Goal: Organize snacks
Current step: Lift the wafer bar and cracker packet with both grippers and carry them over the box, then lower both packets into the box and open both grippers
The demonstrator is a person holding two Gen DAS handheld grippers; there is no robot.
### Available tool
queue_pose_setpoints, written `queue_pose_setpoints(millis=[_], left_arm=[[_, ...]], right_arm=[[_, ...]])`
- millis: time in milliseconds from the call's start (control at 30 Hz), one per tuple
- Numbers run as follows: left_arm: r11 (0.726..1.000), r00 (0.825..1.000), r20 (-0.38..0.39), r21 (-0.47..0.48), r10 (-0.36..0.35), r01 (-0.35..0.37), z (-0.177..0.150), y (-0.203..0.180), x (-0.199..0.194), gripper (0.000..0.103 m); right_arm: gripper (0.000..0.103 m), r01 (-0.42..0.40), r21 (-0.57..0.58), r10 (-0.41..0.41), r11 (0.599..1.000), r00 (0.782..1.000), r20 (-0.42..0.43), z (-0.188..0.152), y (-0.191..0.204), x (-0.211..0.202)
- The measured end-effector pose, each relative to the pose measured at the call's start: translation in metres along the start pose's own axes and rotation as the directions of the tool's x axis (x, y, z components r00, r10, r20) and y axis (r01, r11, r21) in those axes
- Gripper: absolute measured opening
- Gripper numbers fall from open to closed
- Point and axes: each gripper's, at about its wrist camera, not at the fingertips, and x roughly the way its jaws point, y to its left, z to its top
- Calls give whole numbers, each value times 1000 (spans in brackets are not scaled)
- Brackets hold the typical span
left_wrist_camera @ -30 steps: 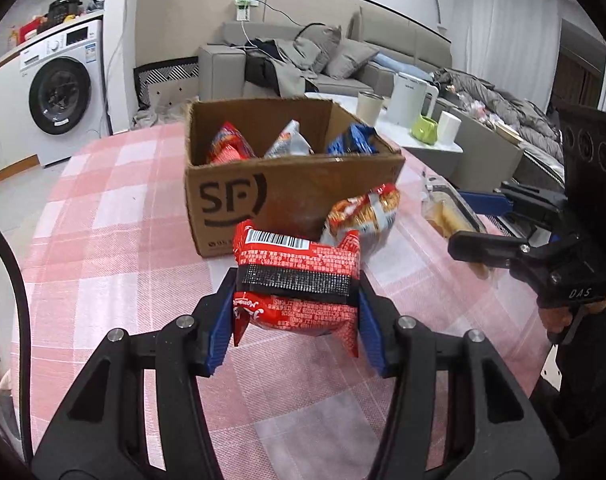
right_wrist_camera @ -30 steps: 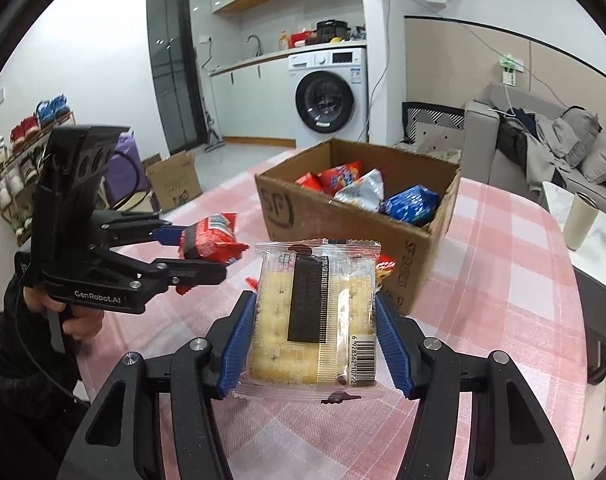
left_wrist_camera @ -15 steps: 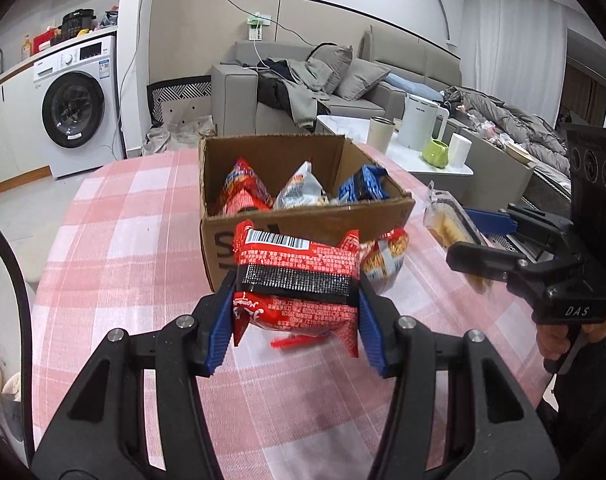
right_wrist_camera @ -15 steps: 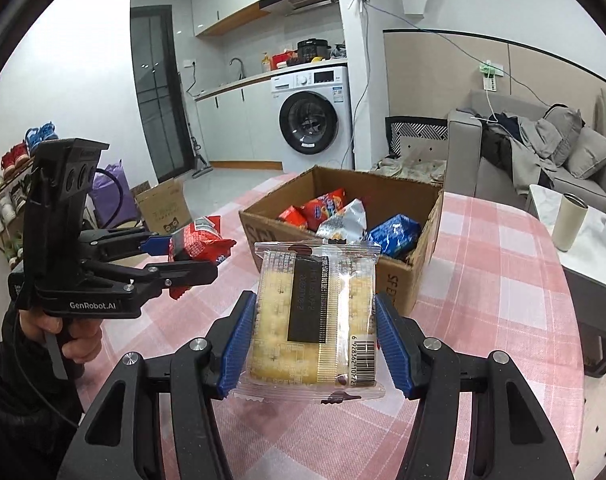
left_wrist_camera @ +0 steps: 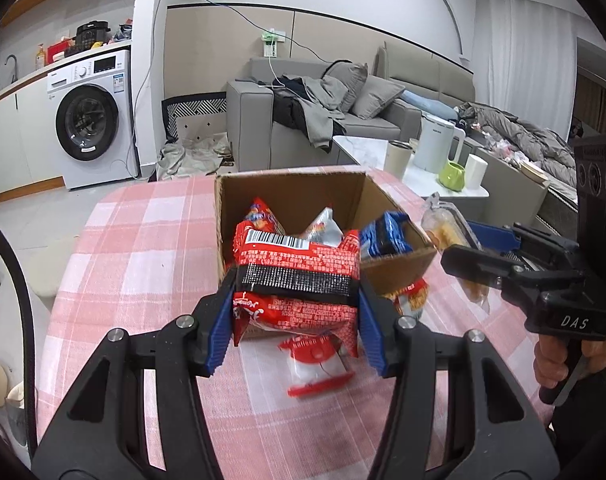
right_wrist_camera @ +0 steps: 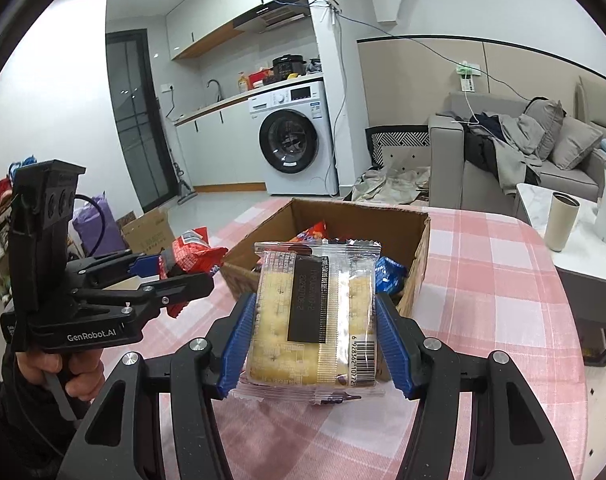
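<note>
Cardboard is where the sorting ends up: the open box on the pink checked tablecloth already has at least three packets standing in it, a red one, a silver one and a blue one. That part looks done. Two more snacks are in the air, and at least two lie on the cloth outside the box: a red and white packet in front of it and an orange-red packet against its near corner. By my reckoning the task is somewhere past the middle, with both carried packets to be dropped in and the loose ones to be fetched after.

Held by the left gripper is a red snack bag, barcode side up, the blue pads pressing in on both its sides; it hangs just in front of the box's near wall, a little above the rim. The right gripper is closed about as narrowly on a clear pack of crackers, gripped by its two long edges and held upright before the box's near corner. Whether either packet has crossed over the opening is hard to judge through these curved lenses; both seem just short of it.
</note>
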Motion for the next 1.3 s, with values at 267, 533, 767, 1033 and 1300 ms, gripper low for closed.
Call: queue_pose_setpoints(millis=[267, 533, 767, 1033, 1300], left_arm=[[1000, 1000, 23, -11, 20, -20, 18, 9, 11, 51], [999, 999, 32, -21, 29, -29, 32, 15, 24, 51], [999, 999, 38, -27, 28, -27, 43, 18, 38, 51], [999, 998, 42, -12, 48, -47, 49, 17, 60, 51], [998, 998, 33, -9, 62, -62, 51, 21, 84, 51]], right_arm=[[60, 29, 45, -31, 999, 999, 33, 14, -5, 5], [60, 29, 57, -31, 998, 999, 33, 27, -4, 16], [60, 31, 79, -33, 996, 999, 32, 38, -3, 31], [60, 38, 61, -39, 997, 999, 27, 44, -1, 48], [60, 57, 90, -58, 994, 998, 10, 42, -9, 62]])
